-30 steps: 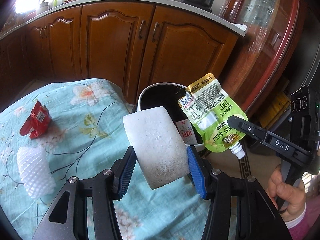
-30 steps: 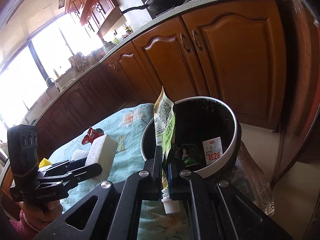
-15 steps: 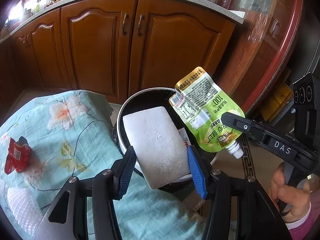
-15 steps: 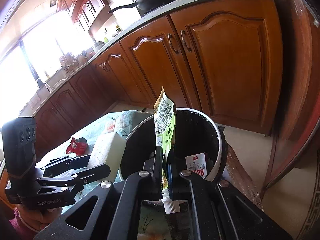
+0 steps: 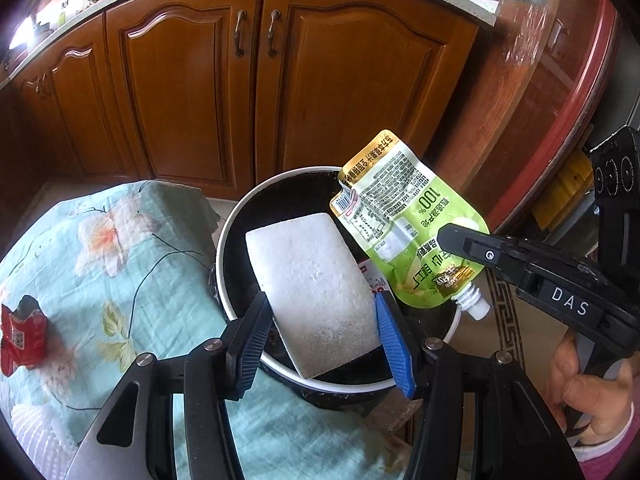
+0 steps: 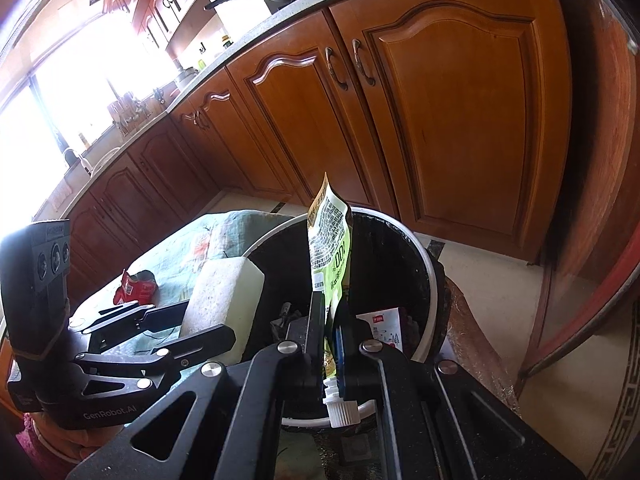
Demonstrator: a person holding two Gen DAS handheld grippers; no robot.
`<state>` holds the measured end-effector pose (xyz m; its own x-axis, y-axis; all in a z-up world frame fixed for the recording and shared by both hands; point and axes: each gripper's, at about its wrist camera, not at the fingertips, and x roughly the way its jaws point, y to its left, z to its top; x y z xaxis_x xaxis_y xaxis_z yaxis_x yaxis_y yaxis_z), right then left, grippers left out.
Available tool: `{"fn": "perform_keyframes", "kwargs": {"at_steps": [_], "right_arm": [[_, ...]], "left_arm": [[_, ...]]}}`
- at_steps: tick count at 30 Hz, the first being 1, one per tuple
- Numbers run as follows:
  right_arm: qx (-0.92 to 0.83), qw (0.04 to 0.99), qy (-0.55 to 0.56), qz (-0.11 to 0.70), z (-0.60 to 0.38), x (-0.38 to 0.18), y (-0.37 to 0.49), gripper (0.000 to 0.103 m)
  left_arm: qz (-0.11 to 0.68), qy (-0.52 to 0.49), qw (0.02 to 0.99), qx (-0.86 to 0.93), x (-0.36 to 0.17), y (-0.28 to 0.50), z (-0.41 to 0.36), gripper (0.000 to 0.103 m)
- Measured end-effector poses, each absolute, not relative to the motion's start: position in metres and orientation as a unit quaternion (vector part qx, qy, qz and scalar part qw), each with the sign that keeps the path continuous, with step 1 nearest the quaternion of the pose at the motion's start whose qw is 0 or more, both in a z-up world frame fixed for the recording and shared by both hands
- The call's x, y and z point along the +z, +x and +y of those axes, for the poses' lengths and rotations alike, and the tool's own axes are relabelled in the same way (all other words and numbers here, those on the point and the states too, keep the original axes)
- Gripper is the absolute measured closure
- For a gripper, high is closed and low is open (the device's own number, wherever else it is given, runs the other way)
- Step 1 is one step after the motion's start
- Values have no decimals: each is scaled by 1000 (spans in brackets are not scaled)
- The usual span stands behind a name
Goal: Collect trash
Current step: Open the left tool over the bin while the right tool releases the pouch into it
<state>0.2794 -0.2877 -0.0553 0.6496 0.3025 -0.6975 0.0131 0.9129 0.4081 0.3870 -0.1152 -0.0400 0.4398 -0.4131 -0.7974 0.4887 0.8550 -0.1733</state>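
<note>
Left tool clamps 1 white foam block btwn its blue pads, block tilted, hanging over the open bin. Right tool is closed tight on 1 green spout pouch near the spout, cap down, pouch upright above the bin's right half. Bin sits just beside the desk edge, white rim, black liner, some trash inside incl. 1 white-red carton. On the desk's floral cloth: 1 red wrapper at left, 1 white foam net at lower left, both well apart from the bin. Open floor btwn bin and cabinets.
</note>
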Motion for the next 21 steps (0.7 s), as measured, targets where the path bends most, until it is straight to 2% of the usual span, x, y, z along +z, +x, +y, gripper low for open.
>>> {"fn": "perform_keyframes", "kwargs": {"at_steps": [3,7,8,10,13,19,21], "right_arm": [[81,885,197,414,-290,-58,283,99],[81,881,211,416,-297,-62,288,91],[81,879,217,416,-300,-64,288,89],[81,878,227,413,-304,-64,286,73],[83,881,234,404,-305,-62,280,59],[79,887,240,386,-300,-55,265,54],[80,889,244,379,-298,-51,258,48]], "left_arm": [[461,39,845,-268,-41,390,-115,48],[468,33,842,-266,-40,391,-118,45],[468,31,842,-266,-38,390,-118,43],[467,26,843,-265,-38,389,-116,40],[465,15,844,-268,-36,386,-111,37],[457,-12,849,-265,-32,371,-90,35],[453,-24,852,-262,-30,361,-79,35]]}}
